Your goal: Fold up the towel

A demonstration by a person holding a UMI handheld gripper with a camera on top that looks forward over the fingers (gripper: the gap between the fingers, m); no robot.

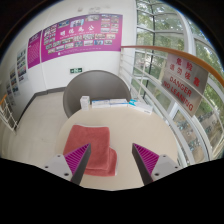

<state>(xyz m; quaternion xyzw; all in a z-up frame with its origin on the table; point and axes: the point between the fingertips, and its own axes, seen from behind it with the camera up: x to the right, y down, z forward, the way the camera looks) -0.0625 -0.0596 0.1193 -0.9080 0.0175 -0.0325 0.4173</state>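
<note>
While the gripper (112, 162) hangs above a pale table (40, 125), its two fingers stand spread apart, pink pads (150, 157) facing inward, with nothing between them. Just ahead of the left finger lies the red towel (92, 143), a flat, roughly square patch whose near left part lies behind that fingertip. Farther off, a dark round chair back (95, 85) rises beyond the table. Pink posters (75, 40) line the far wall, and windows (170, 50) run along the right.
</note>
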